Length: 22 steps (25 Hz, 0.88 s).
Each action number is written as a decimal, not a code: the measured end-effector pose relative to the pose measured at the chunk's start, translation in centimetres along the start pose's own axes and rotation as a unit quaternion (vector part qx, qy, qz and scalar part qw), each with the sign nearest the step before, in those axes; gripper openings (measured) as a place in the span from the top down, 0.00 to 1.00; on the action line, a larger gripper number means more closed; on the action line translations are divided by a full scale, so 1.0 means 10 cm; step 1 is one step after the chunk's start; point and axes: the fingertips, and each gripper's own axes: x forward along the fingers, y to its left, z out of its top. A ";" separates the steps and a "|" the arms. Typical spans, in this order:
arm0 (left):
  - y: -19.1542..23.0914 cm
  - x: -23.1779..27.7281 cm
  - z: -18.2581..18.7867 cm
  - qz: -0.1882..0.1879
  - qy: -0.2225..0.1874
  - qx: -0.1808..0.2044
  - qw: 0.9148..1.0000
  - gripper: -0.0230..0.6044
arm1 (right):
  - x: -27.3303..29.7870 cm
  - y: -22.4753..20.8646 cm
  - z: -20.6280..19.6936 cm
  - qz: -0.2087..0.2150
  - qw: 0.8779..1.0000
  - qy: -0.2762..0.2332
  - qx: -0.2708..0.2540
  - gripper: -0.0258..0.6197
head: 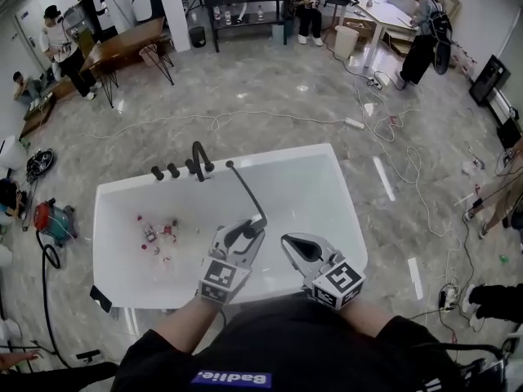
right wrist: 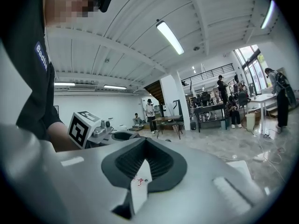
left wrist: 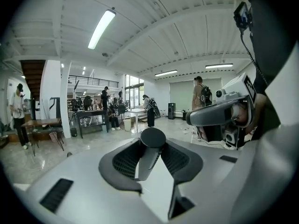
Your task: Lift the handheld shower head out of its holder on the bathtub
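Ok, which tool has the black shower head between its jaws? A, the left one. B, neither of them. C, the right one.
A: in the left gripper view the left tool has its jaws closed on the dark shower head, while the right tool shows only a bare gap.

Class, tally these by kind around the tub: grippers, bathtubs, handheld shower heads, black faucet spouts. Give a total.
Grippers: 2, left gripper and right gripper
Bathtub: 1
Handheld shower head: 1
Black faucet spout: 1
Total: 5
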 end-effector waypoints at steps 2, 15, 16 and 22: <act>-0.07 -0.08 -0.14 0.008 0.004 -0.019 1.000 0.75 | -0.01 0.04 -0.05 0.003 1.000 0.001 -0.003 0.96; -0.35 -0.44 0.21 0.025 -0.027 -0.006 0.999 0.74 | -0.13 0.04 0.01 0.014 1.000 -0.005 -0.009 0.96; -0.36 -0.45 0.25 0.023 -0.031 -0.010 0.999 0.74 | -0.13 0.05 0.02 0.017 1.000 -0.005 -0.011 0.96; -0.51 -0.52 0.28 0.002 -0.039 -0.004 0.999 0.74 | -0.08 0.20 -0.01 0.037 0.999 0.001 -0.018 0.96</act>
